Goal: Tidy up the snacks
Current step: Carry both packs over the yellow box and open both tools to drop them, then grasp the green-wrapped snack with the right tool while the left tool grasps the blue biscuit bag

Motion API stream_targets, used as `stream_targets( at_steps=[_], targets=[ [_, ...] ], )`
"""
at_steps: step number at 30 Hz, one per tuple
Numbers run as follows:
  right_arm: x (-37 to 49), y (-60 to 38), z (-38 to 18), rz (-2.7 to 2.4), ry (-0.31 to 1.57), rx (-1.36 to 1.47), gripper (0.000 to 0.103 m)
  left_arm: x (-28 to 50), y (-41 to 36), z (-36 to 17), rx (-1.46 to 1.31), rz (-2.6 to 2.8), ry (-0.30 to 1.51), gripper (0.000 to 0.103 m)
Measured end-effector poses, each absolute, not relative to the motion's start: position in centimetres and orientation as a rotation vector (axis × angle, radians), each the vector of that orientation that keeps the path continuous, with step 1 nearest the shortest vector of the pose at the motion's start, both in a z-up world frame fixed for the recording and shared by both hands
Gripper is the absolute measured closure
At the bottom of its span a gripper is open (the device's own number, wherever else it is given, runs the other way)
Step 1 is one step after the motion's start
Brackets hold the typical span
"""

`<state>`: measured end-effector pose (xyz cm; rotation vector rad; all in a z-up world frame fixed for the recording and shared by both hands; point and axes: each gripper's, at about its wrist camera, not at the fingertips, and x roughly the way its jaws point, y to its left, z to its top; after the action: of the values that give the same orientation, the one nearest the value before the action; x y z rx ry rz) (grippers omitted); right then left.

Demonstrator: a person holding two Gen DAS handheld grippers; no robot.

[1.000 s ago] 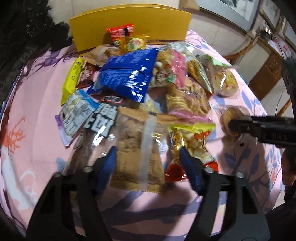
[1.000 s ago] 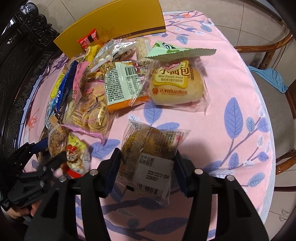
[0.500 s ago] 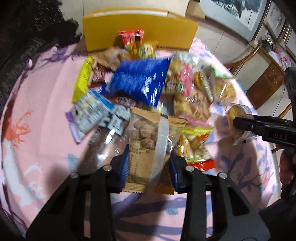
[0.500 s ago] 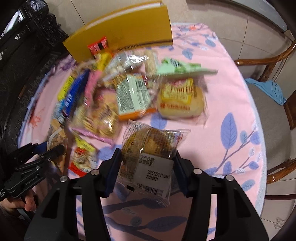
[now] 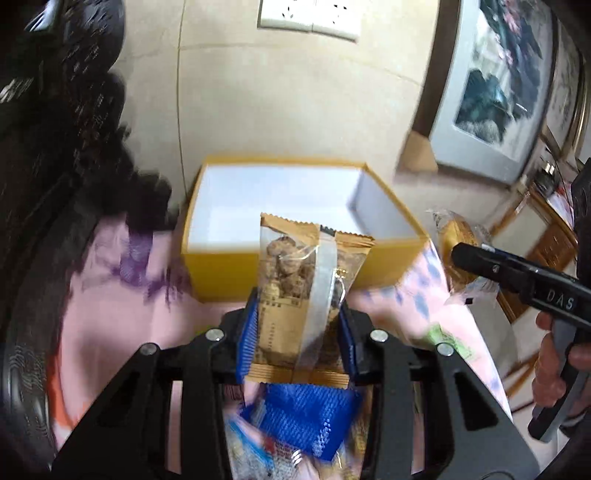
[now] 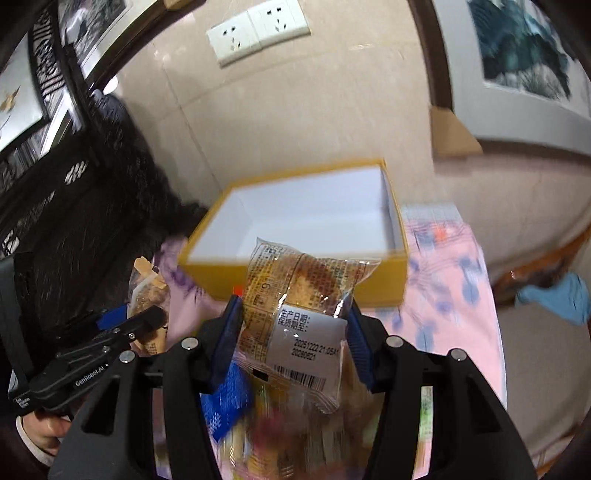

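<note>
My left gripper (image 5: 295, 332) is shut on a brown cookie packet (image 5: 299, 295) and holds it lifted, just in front of the open yellow box (image 5: 295, 206) with a white inside. My right gripper (image 6: 293, 339) is shut on a clear-wrapped bread roll packet (image 6: 299, 306) with a white date label, also lifted in front of the same box (image 6: 306, 214). The right gripper with its packet (image 5: 461, 254) shows at the right of the left wrist view. The left gripper with its cookie packet (image 6: 149, 299) shows at the left of the right wrist view.
The blurred snack pile, with a blue bag (image 5: 310, 417), lies below both grippers on the pink patterned tablecloth (image 5: 122, 314). A tiled wall with sockets (image 6: 255, 33) stands behind the box. A wooden chair with blue cloth (image 6: 561, 295) is at the right.
Both grippers have lifted their packets off the table and swung up and forward toward the yellow box, which now shows its open white inside. The snack pile has dropped below view.
</note>
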<state>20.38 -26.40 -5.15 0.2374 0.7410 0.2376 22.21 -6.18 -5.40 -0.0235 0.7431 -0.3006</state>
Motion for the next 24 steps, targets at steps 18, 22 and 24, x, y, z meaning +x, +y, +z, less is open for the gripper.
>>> stream_targets(
  at_steps=[18, 22, 24],
  targets=[
    [36.2, -26.0, -7.7, 0.186, 0.835, 0.264, 0.038, 37.0, -7.0, -5.6, -0.001, -0.161, 0.788, 0.011],
    [32.6, -26.8, -7.3, 0.24, 0.83, 0.248, 0.038, 33.0, -5.5, -6.0, -0.027, -0.164, 0.778, 0.01],
    [30.7, -27.7, -7.9, 0.247, 0.857, 0.251, 0.038, 31.2, -5.0, -6.5, -0.02, -0.152, 0.782, 0.01]
  ],
)
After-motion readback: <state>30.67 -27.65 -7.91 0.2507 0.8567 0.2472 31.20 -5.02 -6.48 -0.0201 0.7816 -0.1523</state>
